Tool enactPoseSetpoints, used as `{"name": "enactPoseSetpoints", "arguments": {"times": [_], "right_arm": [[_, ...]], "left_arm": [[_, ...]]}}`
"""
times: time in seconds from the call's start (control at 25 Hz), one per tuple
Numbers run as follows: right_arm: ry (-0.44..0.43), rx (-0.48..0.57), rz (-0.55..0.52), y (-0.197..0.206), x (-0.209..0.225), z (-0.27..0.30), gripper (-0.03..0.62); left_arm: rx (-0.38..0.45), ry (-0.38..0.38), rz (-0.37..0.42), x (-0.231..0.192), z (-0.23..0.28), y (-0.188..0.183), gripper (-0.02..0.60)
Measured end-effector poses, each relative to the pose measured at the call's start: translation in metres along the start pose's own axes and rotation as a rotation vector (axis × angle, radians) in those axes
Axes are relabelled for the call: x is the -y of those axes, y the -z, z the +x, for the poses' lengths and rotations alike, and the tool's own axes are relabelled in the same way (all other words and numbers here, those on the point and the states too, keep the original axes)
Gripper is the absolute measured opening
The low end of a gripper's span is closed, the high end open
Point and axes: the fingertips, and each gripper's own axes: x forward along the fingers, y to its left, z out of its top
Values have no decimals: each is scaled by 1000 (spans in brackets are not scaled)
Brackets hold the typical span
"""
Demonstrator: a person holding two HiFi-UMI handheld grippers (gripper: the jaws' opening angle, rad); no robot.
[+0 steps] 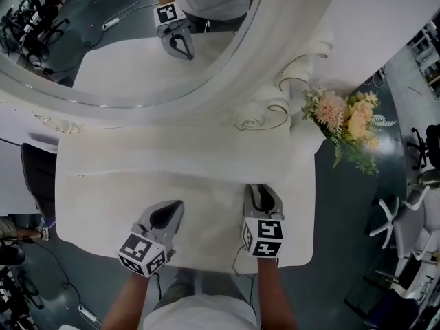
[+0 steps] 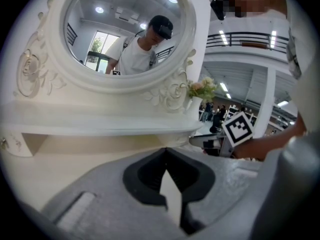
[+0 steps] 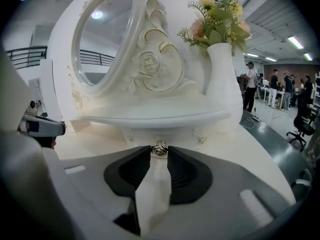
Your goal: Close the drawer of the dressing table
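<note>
Pinching drawer knob in right gripper | left gripper closed, empty, above tabletop near its front edge

Left gripper: jaws pressed tip to tip, nothing between them; it leans toward the other gripper.
Right gripper: jaws drawn in to a narrow slot, pinching a small metal knob at their very tips; it points straight ahead.
Left forearm: bare, directly behind its gripper.
Right forearm: bare, directly behind its gripper.
Spacing: side by side, apart.
</note>
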Motion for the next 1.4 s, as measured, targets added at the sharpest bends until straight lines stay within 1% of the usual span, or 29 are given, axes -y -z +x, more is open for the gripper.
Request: {"name": "enactPoseSetpoints", "arguments": {"times": [0.2, 0.36, 0.6, 0.88, 0.96, 1.04, 1.08, 1.16, 1.4], "right_arm": [[30, 9, 7, 0, 0, -15, 91], [55, 16, -8, -5, -5, -32, 91], [74, 53, -2, -19, -19, -69, 91], [81, 95, 1, -35, -33, -106, 86], [80, 108, -9, -41, -38, -115, 58], [80, 121, -20, -48, -43, -124, 43], [80, 128, -26, -50, -46, -128, 38], [87, 142, -36, -55, -50, -137, 7], [90, 165, -33, -59, -68, -160, 3]], "left_arm": [[8, 3, 7, 3, -11, -2, -2], [20, 5, 46, 5, -25, -11, -2], [70, 3, 46, 9, -54, -26, -2], [126, -16, 68, 10, -85, -45, -2], [141, -17, 76, 12, -93, -51, -2], [152, -12, 86, 15, -102, -56, -2], [159, -11, 86, 16, -106, -58, -2], [179, -13, 77, 15, -116, -61, -2], [231, -35, 78, 11, -150, -72, -2]]}}
